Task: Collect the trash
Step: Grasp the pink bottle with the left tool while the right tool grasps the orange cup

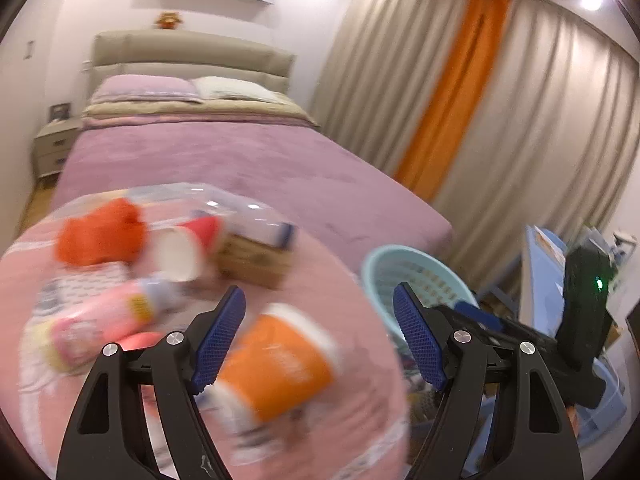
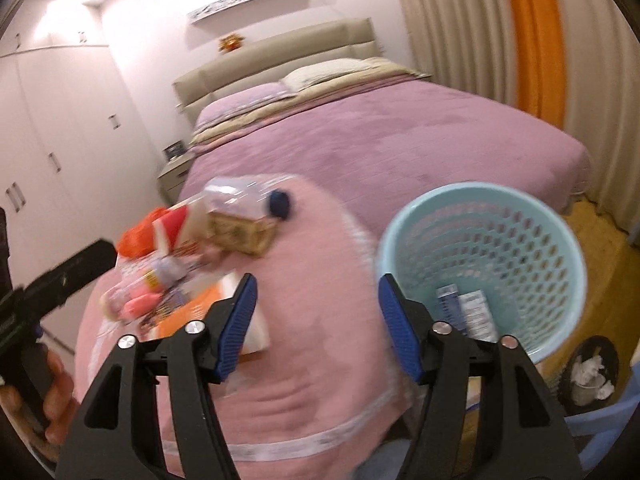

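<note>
Plainly, the main risk is a misjudged grab: both wrist views are smeared with motion blur, and the trash sits in a tight heap on the pink round table [image 2: 304, 320], so a hasty closing of the left gripper [image 1: 320, 340] could nudge the orange paper cup [image 1: 280, 364] and roll it off the table's edge, or catch its neighbour instead. A second hazard is a drop made short of the light-blue mesh basket [image 2: 484, 264], which stands just beside the table on its right (it already holds a couple of small cartons), since the rim is narrow and anything released early would land on the floor. The left gripper's fingers are spread wide, with the orange cup lying between them and close to the left pad; whether it touches is lost in blur. The right gripper [image 2: 316, 328] is likewise spread wide and holds nothing, hovering between table and basket.
</note>
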Tool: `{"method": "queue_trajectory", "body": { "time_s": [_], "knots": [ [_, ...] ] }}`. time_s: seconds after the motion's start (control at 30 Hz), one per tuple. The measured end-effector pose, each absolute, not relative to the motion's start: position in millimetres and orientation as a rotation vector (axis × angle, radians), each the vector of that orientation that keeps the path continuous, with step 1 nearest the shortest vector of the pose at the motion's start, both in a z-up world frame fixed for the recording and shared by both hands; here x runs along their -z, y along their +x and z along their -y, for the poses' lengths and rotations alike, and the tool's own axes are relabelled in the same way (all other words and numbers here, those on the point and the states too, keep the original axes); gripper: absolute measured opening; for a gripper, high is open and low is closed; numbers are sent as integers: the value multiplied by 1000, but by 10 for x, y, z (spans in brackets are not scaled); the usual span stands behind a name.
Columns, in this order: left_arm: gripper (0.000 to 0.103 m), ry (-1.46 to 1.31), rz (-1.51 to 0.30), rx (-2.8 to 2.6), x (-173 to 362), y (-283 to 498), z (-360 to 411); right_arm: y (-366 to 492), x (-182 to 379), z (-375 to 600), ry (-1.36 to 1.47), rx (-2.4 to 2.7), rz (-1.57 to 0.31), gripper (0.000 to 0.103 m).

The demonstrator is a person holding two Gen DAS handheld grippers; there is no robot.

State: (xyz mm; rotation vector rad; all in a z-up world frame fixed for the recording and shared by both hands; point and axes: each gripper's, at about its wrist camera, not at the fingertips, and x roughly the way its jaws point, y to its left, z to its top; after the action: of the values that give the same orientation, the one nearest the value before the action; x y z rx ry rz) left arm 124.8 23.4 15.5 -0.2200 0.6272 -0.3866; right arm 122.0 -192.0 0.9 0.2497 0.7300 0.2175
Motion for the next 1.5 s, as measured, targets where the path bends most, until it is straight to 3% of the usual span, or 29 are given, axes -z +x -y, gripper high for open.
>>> {"method": "queue_trajectory", "body": {
  "time_s": [0.27,0.6,0.83,1.3,1.37,1.43,1.5],
  "knots": [
    [75,-228,-645,211,-43,1212,-1135,1182,205,1271,259,-318,-835,72],
    [69,-222,-760,161,399,1524,-1851,1359,686,962,400,-336,-1021,73],
    [69,-176,-842,253,569,1696,-1835,1575,724,960,494,-320,-1036,77],
    [69,-163,-947,346,633,1457,-1530,1851,739,733,375,-313,-1067,76],
    [69,-183,-972,319,688,1577,-1518,1817,768,707,363,-328,-1077,74],
    [70,-198,-992,304,749,1659,-1497,1751,761,703,326,-320,-1067,64],
    [70,-220,-998,305,765,1715,-1484,1697,754,728,316,-323,-1061,63]
  ]
}}
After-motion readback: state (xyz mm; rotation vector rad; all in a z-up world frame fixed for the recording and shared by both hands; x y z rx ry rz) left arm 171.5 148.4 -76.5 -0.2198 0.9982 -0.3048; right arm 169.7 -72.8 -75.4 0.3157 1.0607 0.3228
